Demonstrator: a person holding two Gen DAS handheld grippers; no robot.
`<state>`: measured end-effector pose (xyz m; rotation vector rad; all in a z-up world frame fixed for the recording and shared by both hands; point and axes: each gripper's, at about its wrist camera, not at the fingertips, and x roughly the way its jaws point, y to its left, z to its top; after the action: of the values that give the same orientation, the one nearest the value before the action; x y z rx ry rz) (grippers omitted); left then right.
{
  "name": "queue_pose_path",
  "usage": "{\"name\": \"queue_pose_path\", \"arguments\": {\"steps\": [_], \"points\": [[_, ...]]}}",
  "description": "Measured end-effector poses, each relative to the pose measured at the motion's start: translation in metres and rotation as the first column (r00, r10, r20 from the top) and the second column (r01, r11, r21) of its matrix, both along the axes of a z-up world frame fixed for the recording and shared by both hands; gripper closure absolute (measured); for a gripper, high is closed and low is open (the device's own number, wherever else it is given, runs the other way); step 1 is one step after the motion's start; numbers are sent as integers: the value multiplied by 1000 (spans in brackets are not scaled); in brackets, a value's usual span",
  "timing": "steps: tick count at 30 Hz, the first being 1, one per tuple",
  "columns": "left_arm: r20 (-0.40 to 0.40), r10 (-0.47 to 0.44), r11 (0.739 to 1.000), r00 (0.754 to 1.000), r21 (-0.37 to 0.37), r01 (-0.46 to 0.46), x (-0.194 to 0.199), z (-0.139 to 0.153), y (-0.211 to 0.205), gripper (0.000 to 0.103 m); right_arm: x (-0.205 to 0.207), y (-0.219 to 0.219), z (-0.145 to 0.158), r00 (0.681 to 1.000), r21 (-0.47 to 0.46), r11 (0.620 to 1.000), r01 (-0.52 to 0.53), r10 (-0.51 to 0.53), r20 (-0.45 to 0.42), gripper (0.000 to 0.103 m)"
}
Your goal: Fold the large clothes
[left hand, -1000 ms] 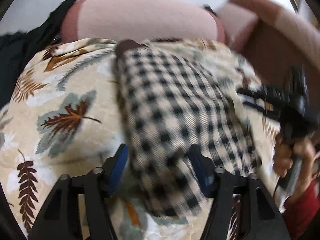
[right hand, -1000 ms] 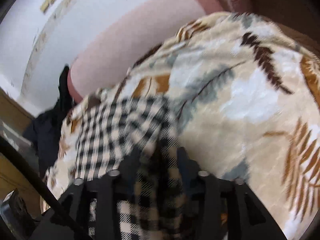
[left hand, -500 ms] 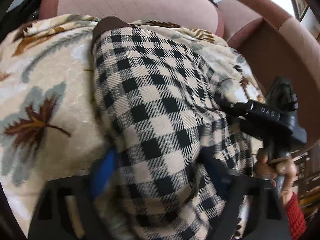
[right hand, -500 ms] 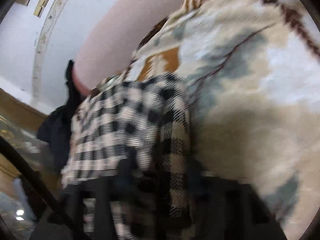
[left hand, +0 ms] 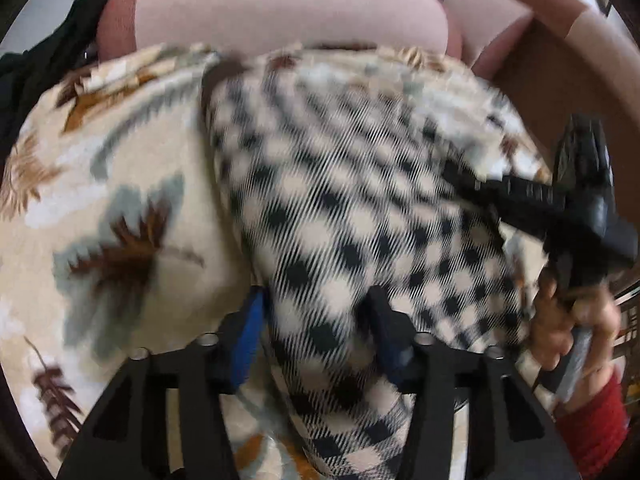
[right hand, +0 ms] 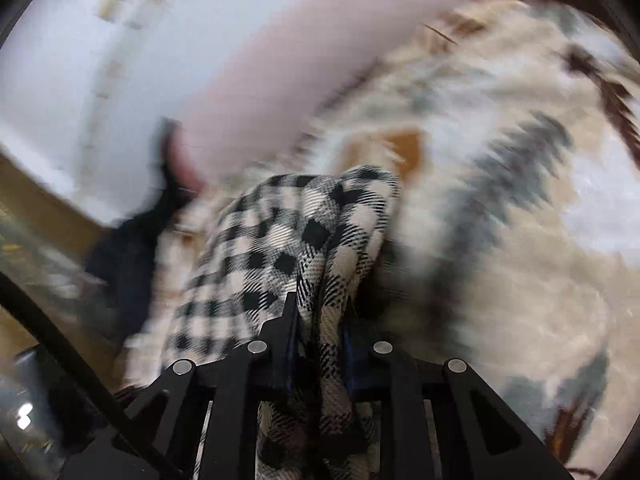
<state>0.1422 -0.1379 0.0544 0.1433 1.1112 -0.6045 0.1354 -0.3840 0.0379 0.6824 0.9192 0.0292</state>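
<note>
A black-and-cream checked garment lies on a leaf-print blanket over a sofa seat. My left gripper has its blue-padded fingers on either side of the garment's near edge, with the cloth bunched between them. My right gripper is shut on the garment's other near edge, cloth pinched tight between its fingers. The right gripper and the hand holding it also show in the left wrist view, at the garment's right side. Both views are motion-blurred.
The pink sofa backrest rises behind the blanket, and a brown armrest stands at the right. A dark garment hangs at the sofa's left end. The blanket spreads wide to the right of the checked cloth.
Both grippers have pulled back toward the near edge with the garment in them after pushing forward. The right gripper's jaws now pinch the cloth more narrowly.
</note>
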Motion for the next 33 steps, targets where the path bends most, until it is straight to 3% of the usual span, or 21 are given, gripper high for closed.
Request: {"name": "queue_pose_path", "arguments": {"steps": [2,5,8,10,13,16,21,26,30,33], "points": [[-5,-17,1000,1000,25,17,-15,-10,-4,33,1,-2,0,1000,-38,999,19,-20,-19,71],[18,-19,999,1000,36,18,-38,-20,3,32,-7,-3,21,998,-112,992,60,-59,12,68],[-49,24,998,999,-62,-27,-57,-33,25,35,-21,-3,48,993,-140,986,86,-73,97,68],[-27,44,994,999,-97,-47,-69,-35,33,38,-26,7,61,990,-116,993,36,-19,143,68],[-24,61,990,998,-123,-64,-90,-35,42,42,-33,32,64,976,1,993,-117,114,183,68],[-36,49,990,998,-132,-54,-112,-32,53,42,-35,70,52,948,113,954,-278,254,191,69],[12,58,992,998,-112,-57,-151,-20,79,42,-22,122,29,905,230,880,-417,378,196,69],[50,120,986,991,-125,-113,-165,-13,116,42,-23,149,-22,914,336,853,-398,399,71,71],[45,183,972,982,-160,-174,-157,-16,141,42,-52,157,-15,904,282,862,-421,424,51,71],[47,199,968,979,-167,-189,-147,-19,151,42,-73,153,-8,898,299,853,-427,440,27,71]]}}
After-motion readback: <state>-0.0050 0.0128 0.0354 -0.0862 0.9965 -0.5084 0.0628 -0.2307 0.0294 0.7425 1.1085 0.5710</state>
